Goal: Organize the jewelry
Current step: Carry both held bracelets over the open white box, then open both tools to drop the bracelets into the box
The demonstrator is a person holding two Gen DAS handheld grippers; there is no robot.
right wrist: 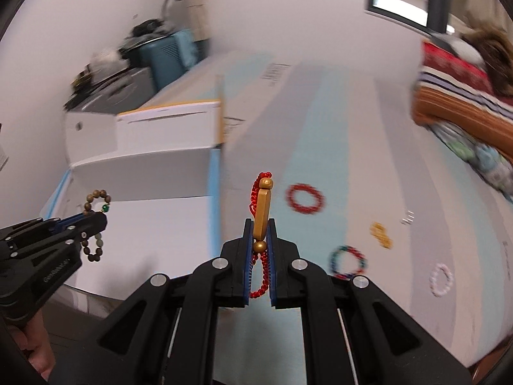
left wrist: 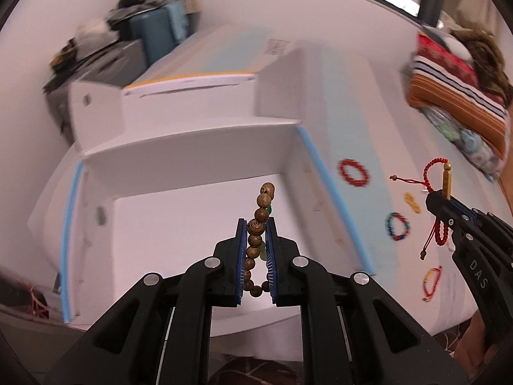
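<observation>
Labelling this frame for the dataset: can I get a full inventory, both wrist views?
wooden bracelet: 1, brown beads with a green one, in left gripper, over box
red cord bracelet: 1, red with gold bar charm, in right gripper
box: 1, white with blue edges, open, left on the bed
red bead bracelet: 1, red, on bed right of box
multicolour bracelet: 1, blue, red, green, on bed
gold piece: 1, yellow, on bed, too blurred to identify
red-yellow cord bracelet: 1, on bed, near edge
white bracelet: 1, white, on bed, far right
folded blankets: stack, striped, red and orange, upper right
left gripper: 1, black, blue pads, shut
right gripper: 1, black, blue pads, shut
</observation>
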